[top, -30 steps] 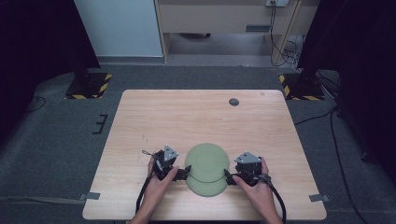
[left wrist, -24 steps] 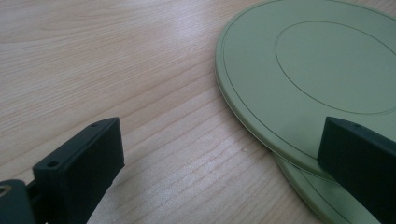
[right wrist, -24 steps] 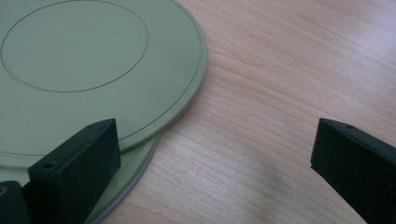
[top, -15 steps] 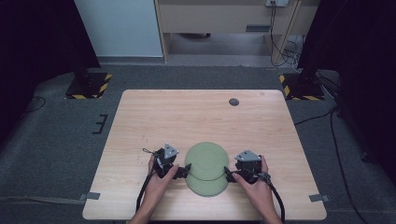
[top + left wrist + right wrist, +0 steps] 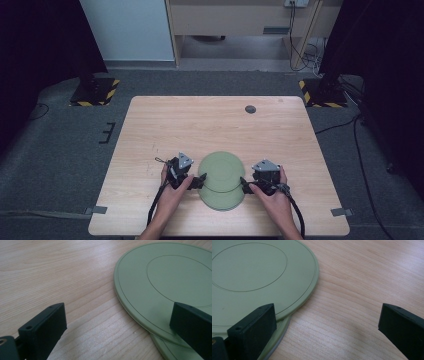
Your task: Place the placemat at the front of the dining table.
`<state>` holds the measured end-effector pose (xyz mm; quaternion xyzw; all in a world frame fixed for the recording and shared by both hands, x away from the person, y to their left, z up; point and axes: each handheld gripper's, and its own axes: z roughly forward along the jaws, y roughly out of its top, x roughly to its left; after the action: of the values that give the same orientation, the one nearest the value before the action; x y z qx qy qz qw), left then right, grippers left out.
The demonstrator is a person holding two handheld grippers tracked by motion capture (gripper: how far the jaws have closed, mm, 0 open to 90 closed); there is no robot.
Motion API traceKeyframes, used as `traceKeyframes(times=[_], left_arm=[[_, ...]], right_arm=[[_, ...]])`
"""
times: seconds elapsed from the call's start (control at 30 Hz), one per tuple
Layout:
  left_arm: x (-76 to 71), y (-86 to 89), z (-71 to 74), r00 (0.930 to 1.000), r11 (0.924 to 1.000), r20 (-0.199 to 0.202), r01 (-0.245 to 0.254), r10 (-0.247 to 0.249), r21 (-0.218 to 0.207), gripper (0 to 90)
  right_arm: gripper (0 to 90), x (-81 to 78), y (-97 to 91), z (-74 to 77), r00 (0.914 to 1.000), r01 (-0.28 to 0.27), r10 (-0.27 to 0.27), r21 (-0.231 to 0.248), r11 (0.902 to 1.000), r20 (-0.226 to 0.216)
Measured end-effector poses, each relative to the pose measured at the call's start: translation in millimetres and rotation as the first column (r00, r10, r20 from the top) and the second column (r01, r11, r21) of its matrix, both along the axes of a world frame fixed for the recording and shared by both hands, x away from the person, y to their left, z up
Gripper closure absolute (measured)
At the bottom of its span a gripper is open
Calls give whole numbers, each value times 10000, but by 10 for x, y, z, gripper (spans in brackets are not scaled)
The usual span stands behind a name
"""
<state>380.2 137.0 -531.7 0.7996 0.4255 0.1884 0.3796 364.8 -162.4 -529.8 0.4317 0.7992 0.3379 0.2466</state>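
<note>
Two flat green plates lie stacked near the table's front edge. The upper plate (image 5: 221, 171) sits shifted a little farther back than the lower plate (image 5: 222, 199). My left gripper (image 5: 200, 181) is open at the stack's left rim. In the left gripper view its right jaw hangs over the upper plate (image 5: 170, 282), its left jaw over bare wood, and the lower plate (image 5: 170, 351) peeks out beneath. My right gripper (image 5: 245, 185) is open at the right rim. In the right gripper view its left jaw covers the edge of the upper plate (image 5: 257, 272) and the lower plate (image 5: 280, 338).
The wooden table (image 5: 210, 125) is bare behind the plates, except for a small dark round disc (image 5: 250, 109) near its far edge. Grey carpet surrounds the table, with black stands at the back left and back right.
Both grippers have crept slightly forward along the plates' sides, still open. The plates look almost unmoved.
</note>
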Motion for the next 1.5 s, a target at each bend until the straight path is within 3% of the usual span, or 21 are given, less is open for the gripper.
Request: traceKeyframes(times=[0.2, 0.27, 0.4, 0.67, 0.83, 0.93, 1.07, 1.23, 1.5], left_arm=[[-71, 52, 50, 10000, 10000, -12, -10, 10, -44, 17], [-102, 95, 68, 10000, 10000, -33, 2, -3, -47, 19], [-159, 155, 75, 9999, 10000, -96, 36, -36, -71, 19], [-160, 137, 50, 9997, 9999, -188, 122, -122, -25, 22], [-161, 95, 20, 9993, 9996, -259, 283, -281, 95, 22], [-154, 90, 17, 9993, 9996, -263, 260, -257, 134, 22], [-140, 80, 6, 9994, 9996, -264, 249, -245, 146, 23], [-131, 72, -2, 9993, 9994, -263, 273, -267, 204, 16], [-108, 68, -6, 9992, 9994, -288, 273, -268, 193, 0]], right_arm=[[54, -35, -18, 39, 9998, -76, 76, 52, 10000, -160], [54, -40, -42, 85, 9997, -156, 152, -219, 9996, -190], [61, -16, -119, 220, 9990, -161, 154, -154, 9998, -429], [131, 219, -110, 391, 9928, -620, 609, -75, 9980, -1032], [196, 414, -6, 377, 9841, -973, 983, 140, 9952, -1480], [235, 519, 81, 346, 9680, -1386, 1410, 261, 9900, -2077], [253, 608, 174, 322, 9569, -1644, 1716, 501, 9851, -2341], [241, 707, 242, 254, 9401, -1602, 1851, 1084, 9811, -2861], [220, 776, 275, 168, 9284, -1557, 1917, 1352, 9785, -3182]])
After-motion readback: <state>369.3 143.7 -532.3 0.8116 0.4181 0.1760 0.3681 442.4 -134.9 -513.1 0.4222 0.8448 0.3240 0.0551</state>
